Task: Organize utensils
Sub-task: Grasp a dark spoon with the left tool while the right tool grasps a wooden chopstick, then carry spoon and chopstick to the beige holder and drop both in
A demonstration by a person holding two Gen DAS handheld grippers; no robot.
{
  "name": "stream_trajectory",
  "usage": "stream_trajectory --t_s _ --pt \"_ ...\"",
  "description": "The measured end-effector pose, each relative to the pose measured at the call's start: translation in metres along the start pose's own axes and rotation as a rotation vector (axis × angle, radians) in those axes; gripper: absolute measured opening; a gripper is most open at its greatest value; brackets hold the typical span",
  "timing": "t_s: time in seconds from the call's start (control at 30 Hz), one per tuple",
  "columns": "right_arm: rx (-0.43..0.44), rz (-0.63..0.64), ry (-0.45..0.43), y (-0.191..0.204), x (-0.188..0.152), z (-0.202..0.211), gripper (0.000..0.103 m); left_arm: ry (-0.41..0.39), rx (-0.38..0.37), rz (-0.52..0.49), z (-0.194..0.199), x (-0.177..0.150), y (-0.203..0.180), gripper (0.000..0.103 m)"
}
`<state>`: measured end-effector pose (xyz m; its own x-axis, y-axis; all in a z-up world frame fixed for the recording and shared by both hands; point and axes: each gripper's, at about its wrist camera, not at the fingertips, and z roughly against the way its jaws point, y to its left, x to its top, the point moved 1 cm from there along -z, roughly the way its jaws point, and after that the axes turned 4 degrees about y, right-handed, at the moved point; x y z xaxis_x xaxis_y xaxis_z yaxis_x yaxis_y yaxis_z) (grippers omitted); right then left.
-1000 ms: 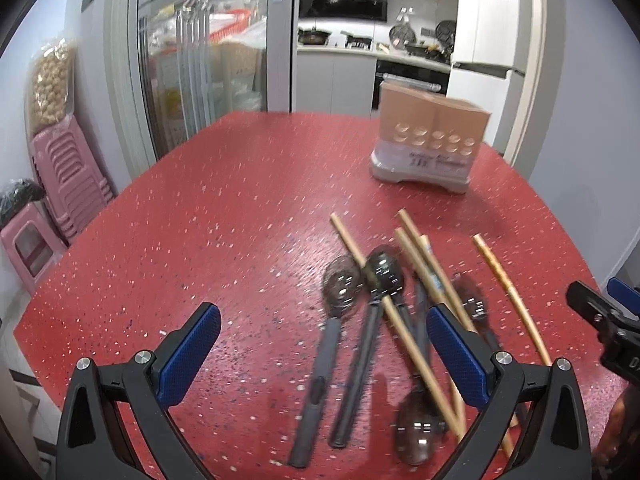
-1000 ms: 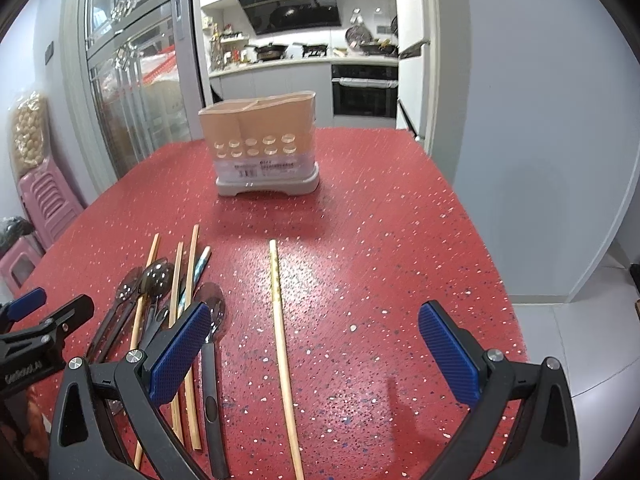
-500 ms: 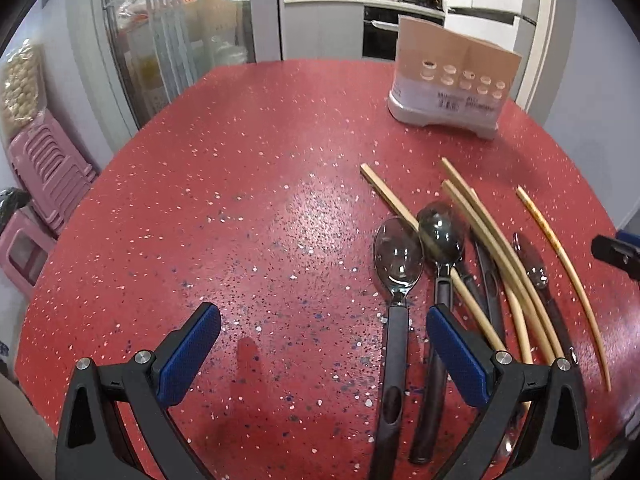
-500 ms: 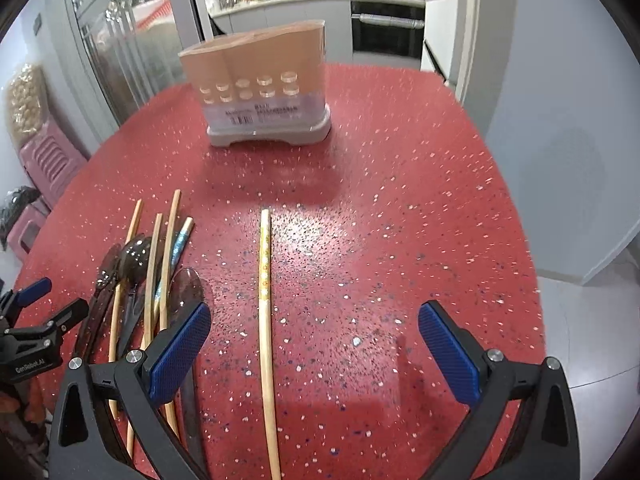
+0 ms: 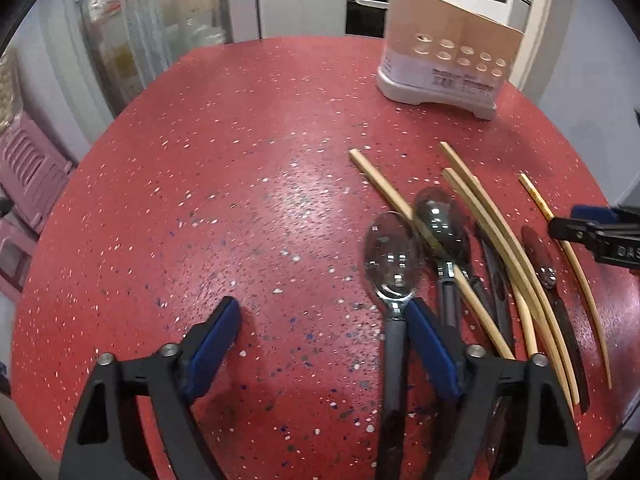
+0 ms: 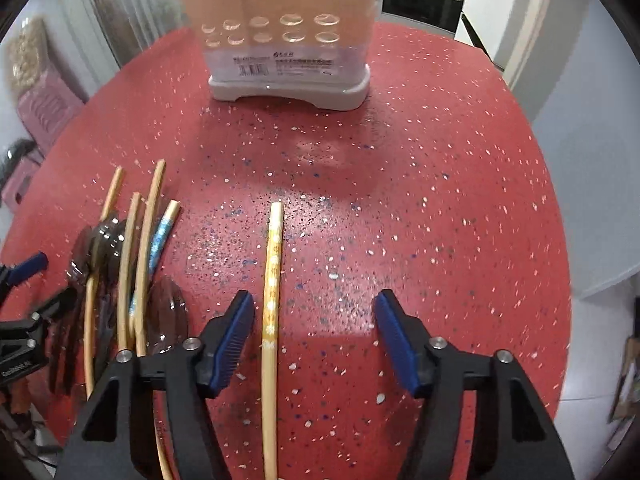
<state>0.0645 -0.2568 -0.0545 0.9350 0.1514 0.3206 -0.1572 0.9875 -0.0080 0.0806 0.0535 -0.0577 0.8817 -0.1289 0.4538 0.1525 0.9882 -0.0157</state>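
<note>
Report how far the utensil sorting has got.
Done: nothing; no utensil shows above the holder. In hand: nothing gripped. The left gripper is open around a spoon handle, and the right gripper is open around a lone chopstick. Left: both of those plus the pile of chopsticks and spoons, all flat on the table.

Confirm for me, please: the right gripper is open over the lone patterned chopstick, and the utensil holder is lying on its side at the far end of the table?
Not quite. In the right wrist view the utensil holder stands upright on its base, not on its side. The rest holds: the right gripper is open over the lone patterned chopstick.
</note>
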Motion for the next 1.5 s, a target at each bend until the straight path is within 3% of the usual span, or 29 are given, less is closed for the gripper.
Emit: stream_trajectory --t_s 0.17,0.23,0.27,0.3,0.4,0.57,0.77,0.97,1.1,1.37,1.5 --pt "0.018 0.052 0.046 0.01 0.01 -0.003 0.039 0.033 -0.027 -0.064 0.001 0.007 -0.013 0.079" --pt "0.026 0.068 0.059 0.013 0.013 -0.003 0.017 0.047 -0.049 -0.102 0.002 0.011 -0.019 0.062" --pt "0.029 0.075 0.065 0.015 0.015 -0.004 0.012 0.052 -0.067 -0.111 0.003 0.013 -0.021 0.041" --pt "0.033 0.075 0.068 0.015 0.016 -0.004 0.009 0.058 -0.06 -0.111 0.002 0.014 -0.024 0.036" --pt "0.073 0.058 0.068 0.009 0.015 -0.003 0.008 0.049 -0.09 -0.07 0.003 0.016 -0.023 0.036" --pt "0.158 0.011 0.026 -0.008 0.011 0.016 0.008 -0.032 -0.128 0.005 0.023 0.014 -0.014 0.036" --pt "0.246 -0.01 -0.12 -0.022 0.021 0.07 0.008 -0.172 -0.166 0.063 0.069 0.036 -0.01 0.036" --pt "0.295 -0.042 -0.283 -0.037 0.055 0.127 0.008 -0.309 -0.2 0.077 0.111 0.086 -0.017 0.036" --pt "0.28 -0.043 -0.38 -0.039 0.094 0.151 0.008 -0.4 -0.203 0.078 0.131 0.135 -0.022 0.036" --pt "0.291 -0.071 -0.5 -0.052 0.161 0.198 0.008 -0.517 -0.225 0.116 0.136 0.221 -0.029 0.036" --pt "0.275 -0.047 -0.535 -0.055 0.184 0.219 0.008 -0.56 -0.238 0.151 0.13 0.247 -0.026 0.036"
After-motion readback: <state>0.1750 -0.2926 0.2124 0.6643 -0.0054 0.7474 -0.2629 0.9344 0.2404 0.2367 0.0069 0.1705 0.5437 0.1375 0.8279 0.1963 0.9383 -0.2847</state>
